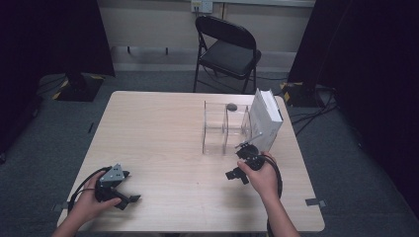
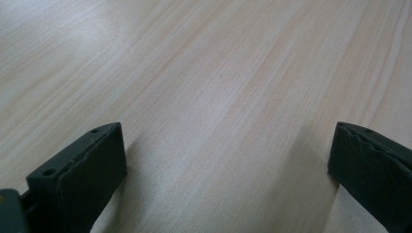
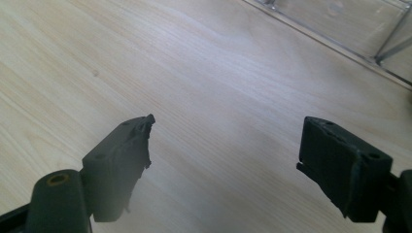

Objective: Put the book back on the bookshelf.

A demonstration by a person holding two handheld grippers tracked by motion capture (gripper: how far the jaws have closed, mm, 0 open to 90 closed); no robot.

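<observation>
Overhead, white box (image 1: 266,120) beside clear organizer (image 1: 225,128).

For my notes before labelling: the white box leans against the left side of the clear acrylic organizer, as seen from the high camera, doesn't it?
Not quite: the white box leans against the right side of the clear acrylic organizer, as the high view shows.
</observation>
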